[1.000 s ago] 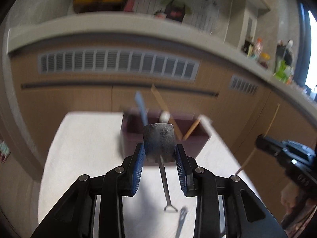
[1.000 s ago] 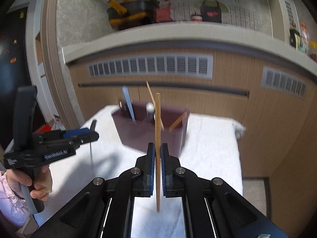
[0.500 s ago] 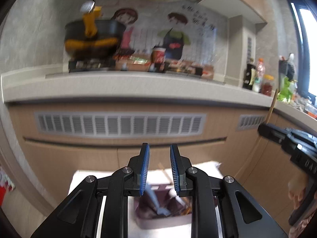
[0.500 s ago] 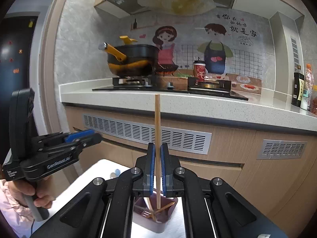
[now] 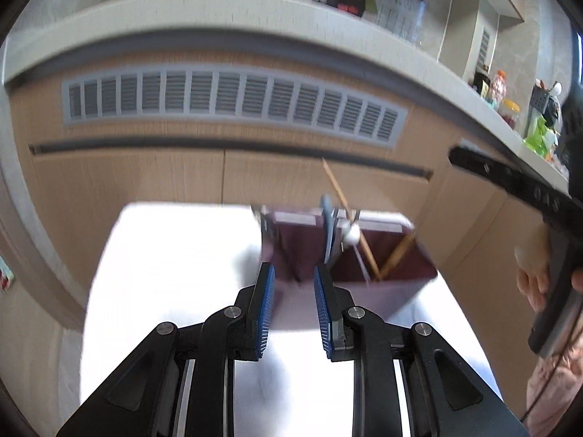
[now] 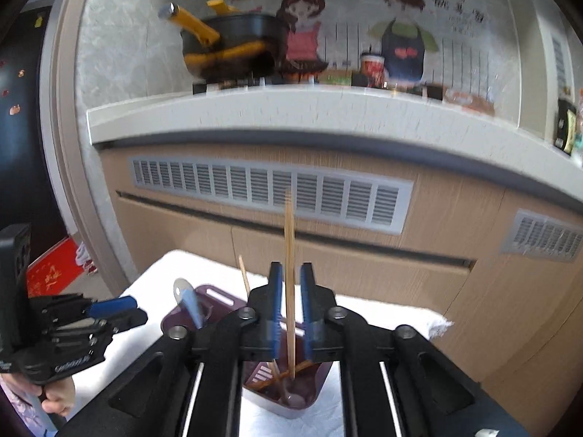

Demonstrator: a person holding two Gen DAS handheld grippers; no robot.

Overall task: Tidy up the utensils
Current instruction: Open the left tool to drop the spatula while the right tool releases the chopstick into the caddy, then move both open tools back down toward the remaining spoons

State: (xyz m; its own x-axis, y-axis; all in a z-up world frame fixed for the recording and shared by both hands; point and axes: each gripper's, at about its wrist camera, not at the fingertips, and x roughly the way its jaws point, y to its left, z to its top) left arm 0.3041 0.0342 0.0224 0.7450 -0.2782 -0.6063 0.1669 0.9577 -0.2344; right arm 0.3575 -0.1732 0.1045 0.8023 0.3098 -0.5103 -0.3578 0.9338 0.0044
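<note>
A purple utensil holder (image 5: 302, 244) stands on a white cloth (image 5: 175, 255), with a blue-handled utensil (image 5: 328, 225), chopsticks (image 5: 342, 200) and a white-tipped piece in it. My left gripper (image 5: 291, 273) hovers just in front of the holder, pads apart, nothing between them. In the right wrist view my right gripper (image 6: 290, 266) is over the holder (image 6: 204, 293) and its jaws are opening. A wooden chopstick (image 6: 289, 225) stands upright between the pads without touching them, its lower end inside the holder. The left gripper (image 6: 140, 309) shows at far left.
Wooden cabinet fronts with a grey vent (image 5: 233, 98) rise right behind the table, under a pale counter (image 6: 291, 109) carrying a black pot (image 6: 233, 43). A person's hand (image 5: 535, 276) holds the right gripper (image 5: 459, 158) at the right edge. The cloth's far corner (image 6: 437, 324) hangs near the cabinets.
A second ago my left gripper held a metal utensil; it is gone from the pads. The right jaws, shut on the chopstick before, have parted, and the chopstick stands in the holder.
</note>
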